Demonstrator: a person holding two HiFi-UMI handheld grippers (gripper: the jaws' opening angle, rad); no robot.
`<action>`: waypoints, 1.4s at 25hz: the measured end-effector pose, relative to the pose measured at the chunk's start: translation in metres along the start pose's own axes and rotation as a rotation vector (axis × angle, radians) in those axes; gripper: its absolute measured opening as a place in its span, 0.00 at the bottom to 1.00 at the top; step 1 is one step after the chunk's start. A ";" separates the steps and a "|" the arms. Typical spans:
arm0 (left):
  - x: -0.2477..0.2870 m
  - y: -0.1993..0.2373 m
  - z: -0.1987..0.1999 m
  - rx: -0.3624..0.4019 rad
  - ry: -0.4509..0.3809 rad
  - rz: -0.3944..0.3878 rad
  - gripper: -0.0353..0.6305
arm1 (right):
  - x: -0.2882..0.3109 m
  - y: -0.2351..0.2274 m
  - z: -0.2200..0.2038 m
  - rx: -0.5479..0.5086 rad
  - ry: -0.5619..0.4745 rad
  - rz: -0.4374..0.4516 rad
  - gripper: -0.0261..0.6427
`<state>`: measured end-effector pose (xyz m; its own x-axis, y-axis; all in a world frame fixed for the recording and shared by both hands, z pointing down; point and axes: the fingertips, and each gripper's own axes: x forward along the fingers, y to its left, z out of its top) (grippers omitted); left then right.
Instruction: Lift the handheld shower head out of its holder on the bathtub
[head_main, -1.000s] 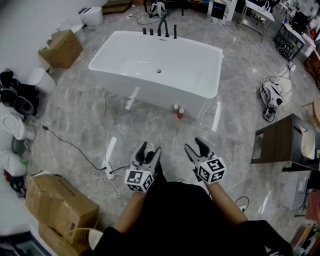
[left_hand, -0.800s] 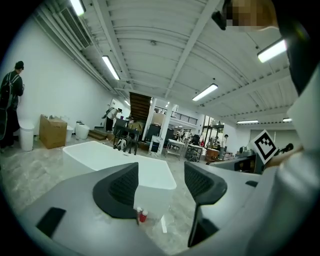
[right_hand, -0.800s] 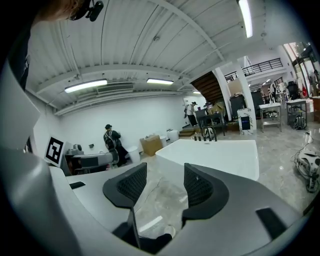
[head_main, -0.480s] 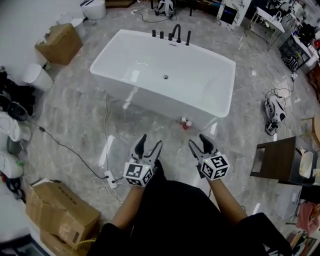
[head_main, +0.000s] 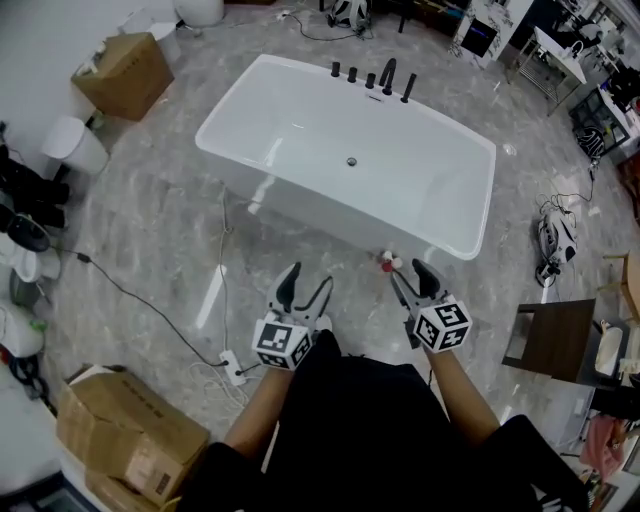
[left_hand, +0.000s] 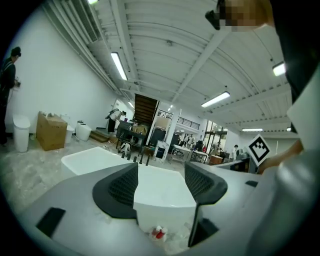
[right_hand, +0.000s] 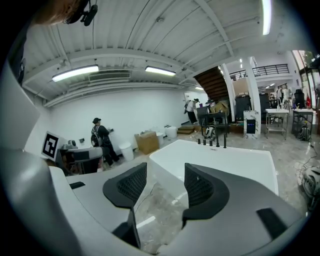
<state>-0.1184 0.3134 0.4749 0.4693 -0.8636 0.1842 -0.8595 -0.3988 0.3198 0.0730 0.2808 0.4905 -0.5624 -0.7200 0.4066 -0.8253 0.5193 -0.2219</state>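
Shower head (head_main: 408, 88) sits on the tub (head_main: 320, 210) far rim. Left gripper (head_main: 307, 280) and right gripper (head_main: 410, 272) hover well short, jaws apart, empty.

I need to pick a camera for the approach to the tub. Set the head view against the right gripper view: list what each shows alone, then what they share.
Head view only: a small red-and-white item on the floor by the tub, and a power strip with its cable.

Right gripper view only: a person standing by the far wall, the ceiling lights and a staircase.

Both: the white bathtub, the black fittings on its far rim, and the right hand-held gripper, jaws apart and empty.
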 end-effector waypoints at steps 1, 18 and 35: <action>-0.002 0.007 0.005 -0.014 -0.009 -0.009 0.46 | 0.006 0.004 0.003 -0.002 -0.002 -0.006 0.35; -0.017 0.072 0.020 -0.048 -0.085 0.042 0.46 | 0.061 0.039 0.008 -0.040 0.046 0.016 0.35; 0.033 0.096 0.029 -0.018 -0.033 0.069 0.46 | 0.126 -0.019 0.028 -0.004 0.012 -0.004 0.35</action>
<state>-0.1911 0.2376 0.4849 0.4015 -0.8988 0.1757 -0.8858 -0.3324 0.3238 0.0161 0.1673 0.5213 -0.5581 -0.7167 0.4182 -0.8275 0.5181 -0.2165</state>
